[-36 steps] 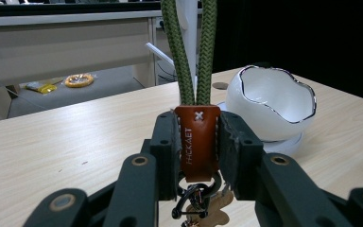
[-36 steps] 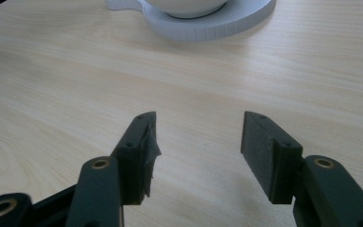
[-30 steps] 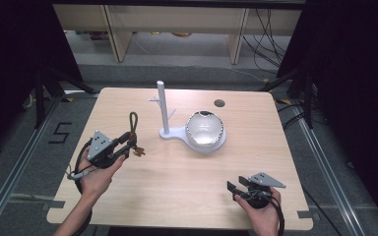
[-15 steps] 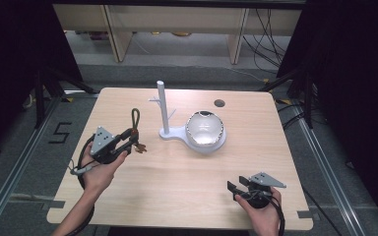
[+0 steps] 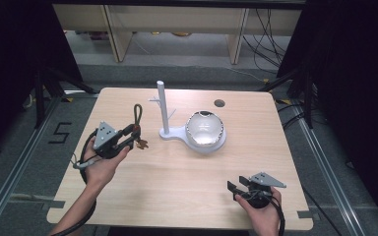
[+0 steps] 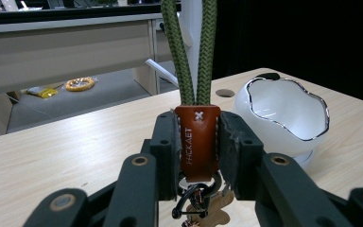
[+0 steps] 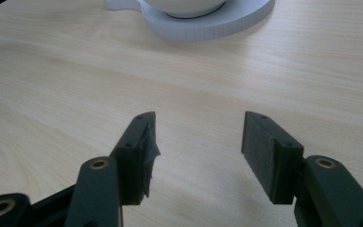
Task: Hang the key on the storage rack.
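Note:
My left gripper (image 5: 130, 135) is shut on a keychain's brown leather tab (image 6: 196, 142), held above the left half of the table. The keychain's green cord loop (image 5: 138, 114) stands up from the jaws, and its metal rings and a tan tag (image 6: 203, 208) hang below them. A white stand with a branched post (image 5: 163, 105) and a white bowl (image 5: 204, 129) sits to the right of this gripper at mid-table. My right gripper (image 5: 236, 189) rests low near the table's front right edge, open, with nothing between its fingers (image 7: 141, 151).
The bowl has a shiny rim (image 6: 283, 113) and sits on the stand's round base (image 7: 208, 23). A dark round hole (image 5: 219, 103) marks the wooden table (image 5: 177, 196) behind the bowl. Shelving and cables lie on the floor beyond the table's far edge.
My left gripper has drifted slightly right toward the stand with the keychain still in it. The right gripper has stayed put.

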{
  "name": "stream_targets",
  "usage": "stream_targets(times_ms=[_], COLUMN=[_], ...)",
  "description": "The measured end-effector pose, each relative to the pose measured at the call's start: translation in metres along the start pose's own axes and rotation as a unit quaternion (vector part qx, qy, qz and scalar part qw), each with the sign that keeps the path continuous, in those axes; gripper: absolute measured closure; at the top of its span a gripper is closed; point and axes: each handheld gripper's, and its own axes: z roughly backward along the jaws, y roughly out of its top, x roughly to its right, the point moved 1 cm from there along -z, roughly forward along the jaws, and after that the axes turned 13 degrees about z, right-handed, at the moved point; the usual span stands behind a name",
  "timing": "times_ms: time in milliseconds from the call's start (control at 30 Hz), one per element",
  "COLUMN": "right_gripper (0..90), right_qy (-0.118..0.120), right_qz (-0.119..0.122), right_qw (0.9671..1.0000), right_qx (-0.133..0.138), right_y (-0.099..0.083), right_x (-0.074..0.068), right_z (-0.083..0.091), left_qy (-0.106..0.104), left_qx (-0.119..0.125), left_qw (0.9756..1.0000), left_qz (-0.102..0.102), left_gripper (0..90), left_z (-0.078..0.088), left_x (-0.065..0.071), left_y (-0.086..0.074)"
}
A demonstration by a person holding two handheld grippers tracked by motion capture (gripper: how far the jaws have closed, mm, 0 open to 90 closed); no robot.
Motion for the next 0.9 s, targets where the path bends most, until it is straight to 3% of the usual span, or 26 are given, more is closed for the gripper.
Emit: stream_targets(times_ms=[33,100,367,433,900], right_gripper=[46.3,46.3,46.2,46.2,46.0], right_qy=[0.001,0.004,0.005,0.003,0.004], right_qz=[-0.011,-0.010,-0.011,-0.010,-0.011], right_qw=[0.9999,0.9999,0.9999,0.9999,0.9999], right_qx=[-0.002,0.009,0.011,0.001,0.002], right_y=[0.000,0.000,0.000,0.000,0.000], right_x=[-0.002,-0.001,-0.001,-0.001,0.000], right_z=[0.001,-0.001,-0.001,0.000,0.000], left_qy=[0.000,0.000,0.000,-0.001,0.002], left_qx=[0.001,0.000,-0.001,-0.003,-0.008], left_qw=[1.0000,1.0000,1.0000,1.0000,1.0000], left_qz=[-0.001,0.000,-0.004,-0.005,-0.002], left_gripper=[68.3,68.3,68.3,68.3,68.2], left_z=[-0.001,-0.003,-0.010,-0.011,-0.024], left_x=[0.000,0.000,0.001,0.001,0.000], left_y=[0.001,0.002,0.006,0.007,0.011])
